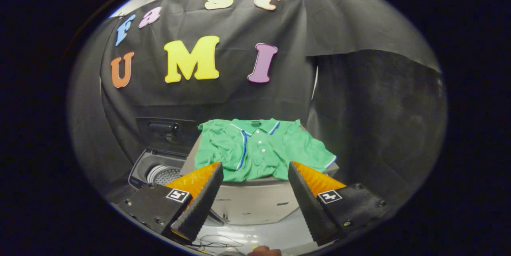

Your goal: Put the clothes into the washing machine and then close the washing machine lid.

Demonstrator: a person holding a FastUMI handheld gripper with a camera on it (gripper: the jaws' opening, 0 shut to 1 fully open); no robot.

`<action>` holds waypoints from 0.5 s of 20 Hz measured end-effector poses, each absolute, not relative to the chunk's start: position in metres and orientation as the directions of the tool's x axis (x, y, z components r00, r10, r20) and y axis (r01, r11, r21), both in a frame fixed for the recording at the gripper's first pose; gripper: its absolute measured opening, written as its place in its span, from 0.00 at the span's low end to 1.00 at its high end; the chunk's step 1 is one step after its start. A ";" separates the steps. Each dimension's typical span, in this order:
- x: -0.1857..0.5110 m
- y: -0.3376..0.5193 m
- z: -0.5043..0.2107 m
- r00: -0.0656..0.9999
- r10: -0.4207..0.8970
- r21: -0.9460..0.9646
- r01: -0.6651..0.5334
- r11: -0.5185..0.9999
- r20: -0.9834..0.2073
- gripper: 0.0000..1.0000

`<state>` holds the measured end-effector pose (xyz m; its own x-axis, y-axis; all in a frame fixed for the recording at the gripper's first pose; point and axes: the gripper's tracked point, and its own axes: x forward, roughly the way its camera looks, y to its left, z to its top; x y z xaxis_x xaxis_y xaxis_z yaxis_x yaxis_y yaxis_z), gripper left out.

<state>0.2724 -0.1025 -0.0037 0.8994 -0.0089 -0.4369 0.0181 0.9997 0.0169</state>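
A green polo shirt [261, 148] with blue trim and white buttons lies spread flat on a grey raised surface [255, 202] just beyond my fingers. To its left stands the washing machine [159, 170], its top open so the perforated metal drum shows; the dark lid [163, 130] stands raised behind the opening. My gripper [255, 172] is open, fingers wide apart, nothing between them. The shirt's front hem sits just past the fingertips.
Black cloth walls close the booth behind and on the right. The pale floor [275, 234] lies below the fingers, with thin cables [217, 243] on it. The grey surface's front wall faces me between the fingers.
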 end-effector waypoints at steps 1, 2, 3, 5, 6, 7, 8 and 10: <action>0.289 -0.106 -0.006 0.892 0.000 0.013 0.006 1.000 -0.452 1.00; 0.303 -0.109 -0.008 0.884 0.001 0.009 0.003 1.000 -0.468 1.00; 0.319 -0.109 -0.011 0.875 0.011 0.009 -0.007 1.000 -0.483 1.00; 0.348 -0.110 -0.021 0.857 0.027 0.010 -0.025 1.000 -0.515 1.00; 0.360 -0.113 -0.026 0.847 0.030 0.009 -0.029 1.000 -0.530 1.00; 0.369 -0.116 -0.033 0.836 0.034 0.007 -0.036 0.999 -0.548 1.00; 0.379 -0.120 -0.038 0.827 0.030 0.006 -0.032 0.999 -0.561 1.00; 0.394 -0.119 -0.047 0.810 0.043 0.022 -0.037 0.999 -0.585 1.00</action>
